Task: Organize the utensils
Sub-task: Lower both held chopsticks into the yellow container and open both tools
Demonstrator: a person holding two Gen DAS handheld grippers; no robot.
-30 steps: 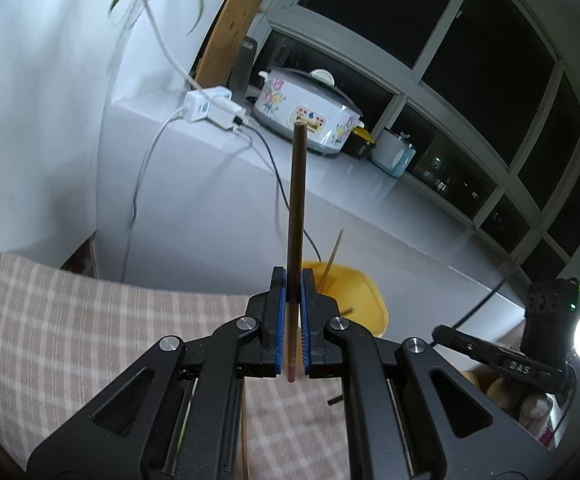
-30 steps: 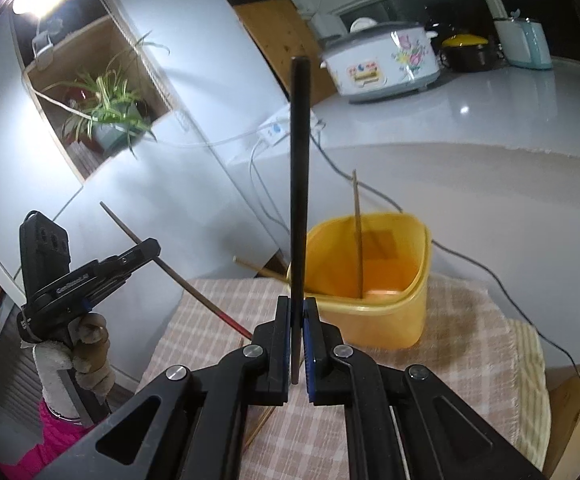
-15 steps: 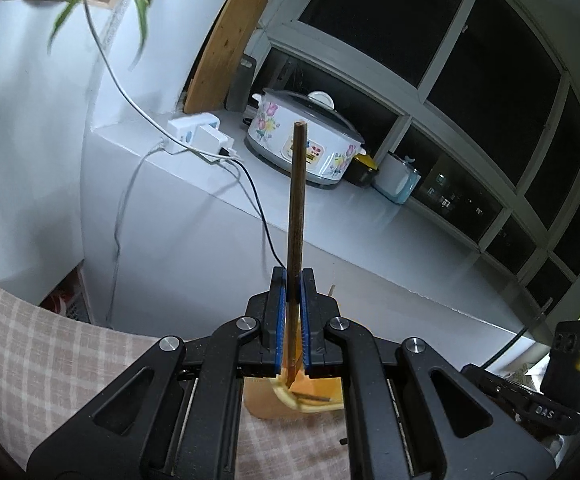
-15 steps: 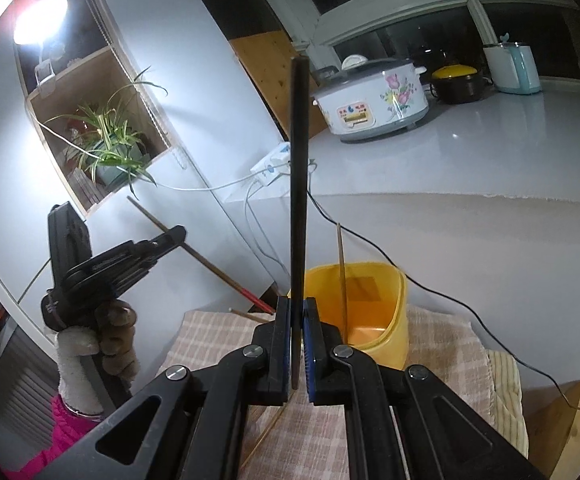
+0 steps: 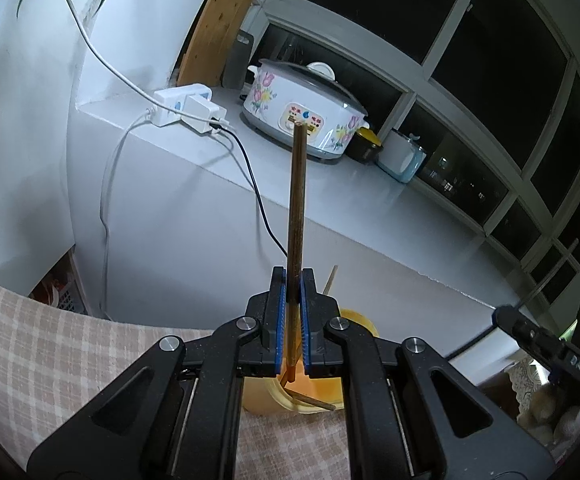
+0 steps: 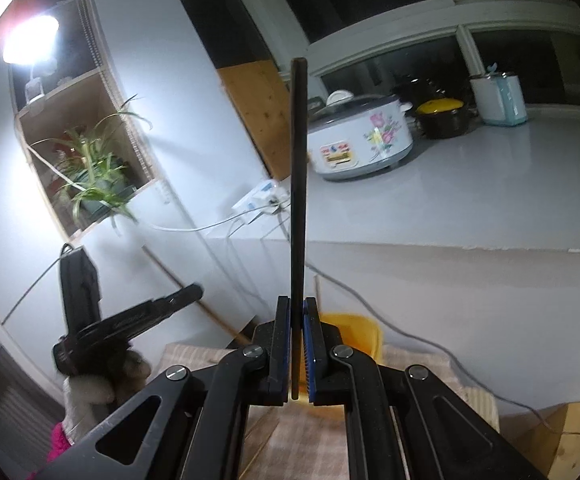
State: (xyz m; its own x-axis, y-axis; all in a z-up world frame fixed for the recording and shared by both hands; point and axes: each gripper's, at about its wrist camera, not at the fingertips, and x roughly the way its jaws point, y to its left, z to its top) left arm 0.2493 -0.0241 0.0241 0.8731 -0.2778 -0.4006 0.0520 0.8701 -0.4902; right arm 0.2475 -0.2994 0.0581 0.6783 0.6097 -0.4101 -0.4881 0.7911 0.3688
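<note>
Two chopsticks (image 5: 310,399) rest inside the yellow tub (image 5: 360,318).

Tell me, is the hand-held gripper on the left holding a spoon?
No, the left hand-held gripper is shut on a thin brown chopstick that stands up between its blue pads.

Each matte black, two-finger plastic gripper, the left (image 5: 294,300) and the right (image 6: 298,328), carries blue ribbed pads (image 5: 278,320) inside its fingertips and round silver screws (image 5: 247,323) behind them at the linkage pivots. White lettering (image 5: 578,364) marks the right gripper's side. Below the left gripper's handle sit a pale knitted glove (image 6: 89,388) and a bright pink sleeve (image 6: 58,438).
</note>
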